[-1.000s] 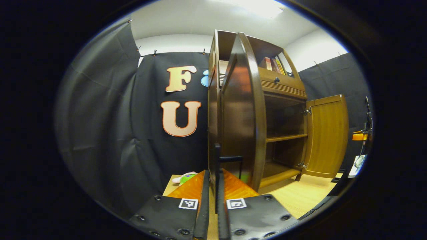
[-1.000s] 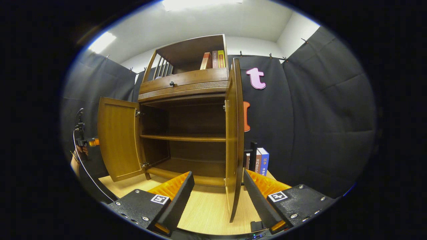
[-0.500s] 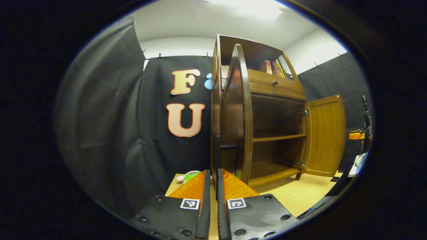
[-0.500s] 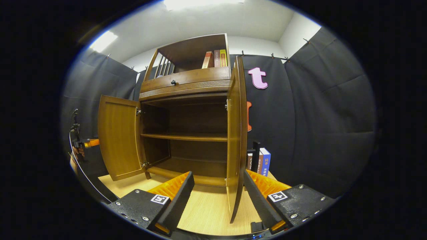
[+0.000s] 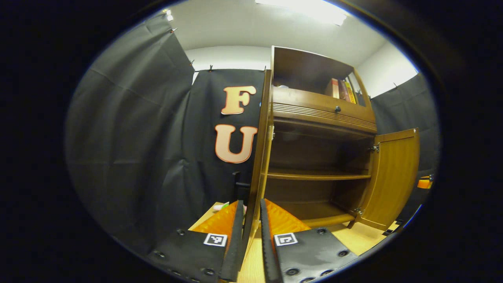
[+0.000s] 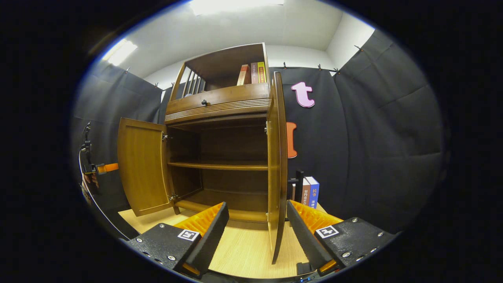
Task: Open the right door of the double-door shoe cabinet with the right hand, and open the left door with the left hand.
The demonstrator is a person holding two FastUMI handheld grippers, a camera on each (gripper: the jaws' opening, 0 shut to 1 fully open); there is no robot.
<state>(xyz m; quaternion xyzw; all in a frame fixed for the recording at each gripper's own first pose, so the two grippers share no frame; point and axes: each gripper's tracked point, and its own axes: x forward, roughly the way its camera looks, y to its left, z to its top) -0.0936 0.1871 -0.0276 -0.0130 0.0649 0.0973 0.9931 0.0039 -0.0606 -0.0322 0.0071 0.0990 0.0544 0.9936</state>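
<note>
Left gripper (image 5: 251,228): fingers nearly together around the free edge of the left door (image 5: 257,169), which stands edge-on straight ahead; contact on both sides cannot be confirmed. Open cabinet (image 5: 318,157) interior lies just right of it, black cloth wall left.

Right gripper (image 6: 257,222): fingers spread wide, holding nothing. The right door (image 6: 277,165) stands edge-on between them, nearer the right finger, not touching. Bare tabletop (image 6: 239,251) beneath; books (image 6: 308,192) ahead right.
</note>
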